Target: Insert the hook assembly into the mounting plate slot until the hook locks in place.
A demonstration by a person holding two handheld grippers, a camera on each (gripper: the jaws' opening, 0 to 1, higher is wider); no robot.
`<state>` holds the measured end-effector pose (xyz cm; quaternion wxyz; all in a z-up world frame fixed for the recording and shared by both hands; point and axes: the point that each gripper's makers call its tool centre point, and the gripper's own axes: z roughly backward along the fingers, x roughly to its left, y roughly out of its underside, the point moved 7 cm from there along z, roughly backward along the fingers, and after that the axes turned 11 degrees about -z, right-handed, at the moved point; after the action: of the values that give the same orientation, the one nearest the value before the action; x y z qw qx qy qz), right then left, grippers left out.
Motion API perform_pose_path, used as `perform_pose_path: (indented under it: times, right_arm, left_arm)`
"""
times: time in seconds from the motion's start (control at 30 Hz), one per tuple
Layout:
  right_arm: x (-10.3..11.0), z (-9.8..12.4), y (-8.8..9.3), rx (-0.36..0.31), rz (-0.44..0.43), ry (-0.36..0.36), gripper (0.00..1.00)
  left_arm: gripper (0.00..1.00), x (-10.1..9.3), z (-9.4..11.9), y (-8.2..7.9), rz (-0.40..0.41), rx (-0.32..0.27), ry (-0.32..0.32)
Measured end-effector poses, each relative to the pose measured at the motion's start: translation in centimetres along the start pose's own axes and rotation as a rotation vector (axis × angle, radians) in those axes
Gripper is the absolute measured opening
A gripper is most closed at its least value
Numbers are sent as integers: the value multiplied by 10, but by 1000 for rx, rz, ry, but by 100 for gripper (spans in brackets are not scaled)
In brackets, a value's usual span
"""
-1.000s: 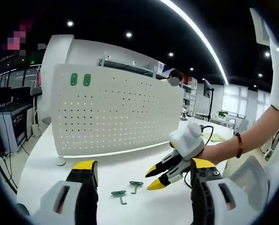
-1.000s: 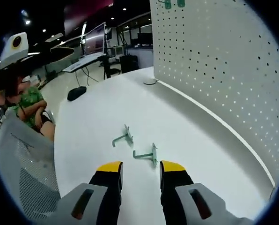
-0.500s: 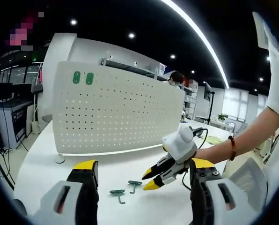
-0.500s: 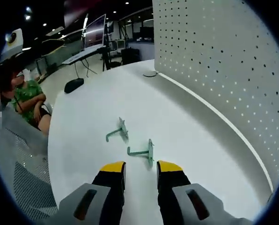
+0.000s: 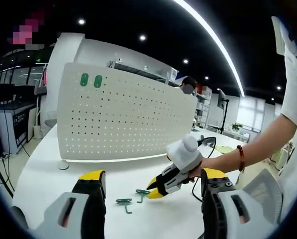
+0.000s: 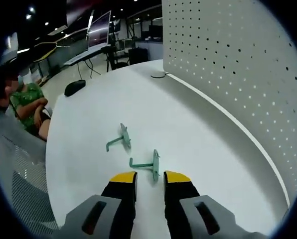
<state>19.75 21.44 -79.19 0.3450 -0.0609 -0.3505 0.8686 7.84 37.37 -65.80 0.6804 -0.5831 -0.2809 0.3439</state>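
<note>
Yellow tips of the right tool sit a little apart, low over the white worktop, with nothing between them. Just past those tips lies one green hook, and a second green hook lies near it. In the left gripper view the left tool is wide open and holds nothing, and the right tool reaches down to the hooks. Behind them stands the white board with holes, with two green pieces near its top
</note>
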Motion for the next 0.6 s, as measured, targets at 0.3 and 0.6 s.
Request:
perform_pose_path:
  times: [0.3,0.6]
  right_arm:
    - [0,-8,-3,36,17,9,14]
    - [-1,-13,1,60,29,20,9]
  left_arm:
    - [79,5,3,4,18,3,-16]
    - [77,11,7,5,32,8,-32]
